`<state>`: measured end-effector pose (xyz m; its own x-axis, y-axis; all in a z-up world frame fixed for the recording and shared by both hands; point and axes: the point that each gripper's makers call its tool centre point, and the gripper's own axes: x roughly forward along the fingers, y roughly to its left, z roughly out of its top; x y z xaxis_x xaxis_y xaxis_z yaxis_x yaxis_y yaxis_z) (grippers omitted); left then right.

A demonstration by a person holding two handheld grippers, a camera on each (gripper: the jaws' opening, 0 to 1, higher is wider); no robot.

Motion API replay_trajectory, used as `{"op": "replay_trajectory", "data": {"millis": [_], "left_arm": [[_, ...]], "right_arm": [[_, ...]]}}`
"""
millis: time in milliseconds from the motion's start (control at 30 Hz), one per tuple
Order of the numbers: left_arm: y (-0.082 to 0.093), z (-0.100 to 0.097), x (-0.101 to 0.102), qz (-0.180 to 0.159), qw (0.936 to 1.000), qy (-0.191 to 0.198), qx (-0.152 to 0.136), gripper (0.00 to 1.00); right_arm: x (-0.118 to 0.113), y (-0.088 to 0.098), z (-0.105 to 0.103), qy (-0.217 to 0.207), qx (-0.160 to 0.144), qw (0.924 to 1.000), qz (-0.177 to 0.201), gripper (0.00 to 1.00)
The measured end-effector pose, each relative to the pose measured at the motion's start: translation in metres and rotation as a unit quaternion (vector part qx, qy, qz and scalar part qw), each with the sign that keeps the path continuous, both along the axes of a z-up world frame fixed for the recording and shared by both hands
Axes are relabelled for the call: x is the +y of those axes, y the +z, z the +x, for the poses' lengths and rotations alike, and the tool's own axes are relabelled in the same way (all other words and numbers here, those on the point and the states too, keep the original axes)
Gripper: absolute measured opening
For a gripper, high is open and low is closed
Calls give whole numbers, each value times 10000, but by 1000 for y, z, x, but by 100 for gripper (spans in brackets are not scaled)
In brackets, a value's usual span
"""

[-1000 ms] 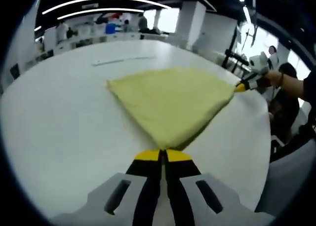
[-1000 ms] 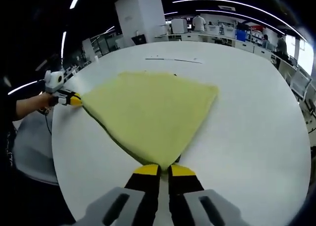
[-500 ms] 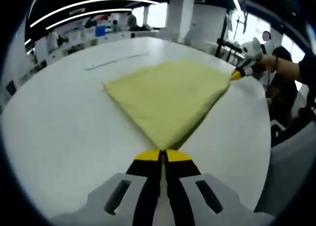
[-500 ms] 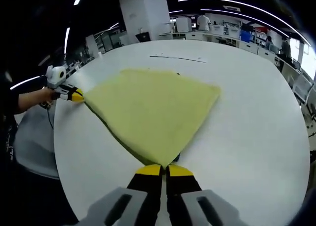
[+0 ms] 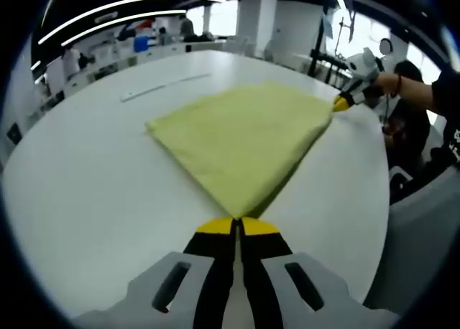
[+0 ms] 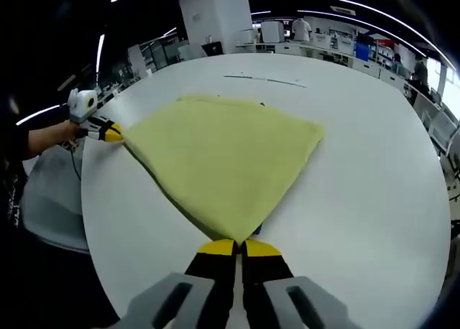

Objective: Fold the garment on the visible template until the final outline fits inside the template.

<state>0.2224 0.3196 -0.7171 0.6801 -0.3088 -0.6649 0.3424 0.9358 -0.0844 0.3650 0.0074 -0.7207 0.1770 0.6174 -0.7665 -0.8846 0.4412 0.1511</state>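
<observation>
Now my left claw squeezed tight on near corner of yellow cloth. My right claw squeezed tight on other corner of same cloth. Cloth lies spread flat on white table, folded, stretched between both claws. Thin dark line on table beyond far edge of cloth, maybe template mark, too small to tell. My hand holds left claw at table's left edge.
</observation>
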Motion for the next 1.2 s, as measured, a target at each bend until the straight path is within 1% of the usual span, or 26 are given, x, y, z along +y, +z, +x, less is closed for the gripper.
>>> {"op": "replay_trajectory", "data": {"millis": [300,533,633,700,733,800,833,967,1000,1067,1100,1167,1200], "left_arm": [[-1,-4,0,17,10000,-35,34,0],[-2,-5,0,-74,9999,109,72,0],[-3,-4,0,-180,9995,235,100,0],[-3,-4,0,-449,9977,483,155,2],[-3,-4,1,-531,9970,534,153,4],[0,-4,2,-581,9964,608,80,10],[1,-4,2,-578,9964,612,73,13],[4,-4,1,-576,9962,657,69,29],[5,-5,0,-588,9960,666,78,32],[7,-6,0,-600,9958,690,94,36],[7,-7,0,-605,9956,708,139,39],[7,-9,-1,-657,9943,806,236,46],[8,-9,-1,-668,9941,824,236,49]], "right_arm": [[-1,0,-4,16,25,10000,-11,0],[-2,-1,-3,29,0,10000,-44,0],[-2,-3,-2,40,-14,10000,-74,0],[-4,-4,0,16,4,9999,-118,0],[-6,-5,1,-101,33,9998,-144,0],[-7,-6,2,-153,49,9998,-148,3],[-8,-6,3,-212,49,9996,-161,5],[-10,-4,7,-489,106,9987,-91,29],[-9,-2,8,-531,80,9985,-41,32],[-9,1,9,-558,42,9984,4,39],[-8,2,9,-574,46,9983,14,40],[-8,3,8,-598,51,9982,36,44],[-8,4,6,-619,62,9981,52,46]]}}
